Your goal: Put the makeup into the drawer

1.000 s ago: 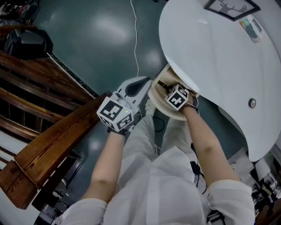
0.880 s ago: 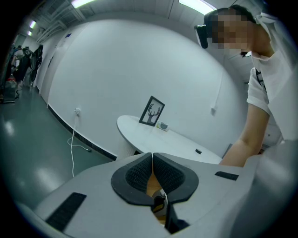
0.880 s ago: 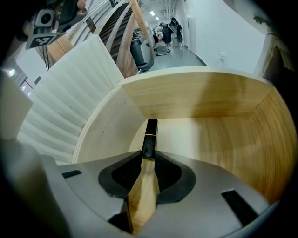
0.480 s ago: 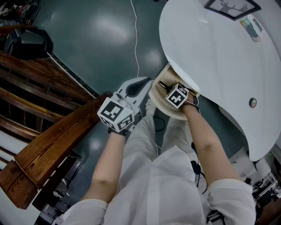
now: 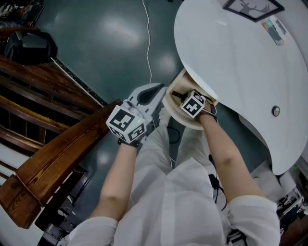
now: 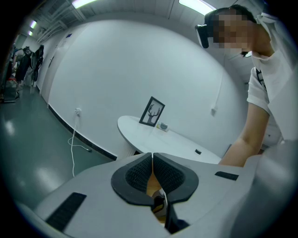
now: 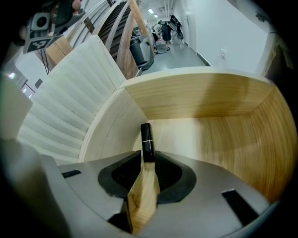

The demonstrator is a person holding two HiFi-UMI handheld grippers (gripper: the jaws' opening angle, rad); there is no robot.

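Observation:
The makeup is a slim black tube with a silver band [image 7: 147,142]. My right gripper [image 7: 147,159] is shut on its lower end, and the tube points into the open wooden drawer [image 7: 209,139], just above the drawer floor. In the head view the right gripper [image 5: 185,100] reaches steeply down into that drawer [image 5: 179,120], which is pulled out from under the white table [image 5: 231,62]. My left gripper [image 5: 153,92] hovers just left of the drawer front. Its jaws [image 6: 152,158] are shut with nothing between them.
A wooden bench [image 5: 57,153] runs along the left, with a black bin [image 5: 29,48] behind it. A white cable [image 5: 148,38] lies on the dark floor. On the table are a framed deer picture [image 5: 252,8], a small packet [image 5: 275,30] and a round knob [image 5: 275,111].

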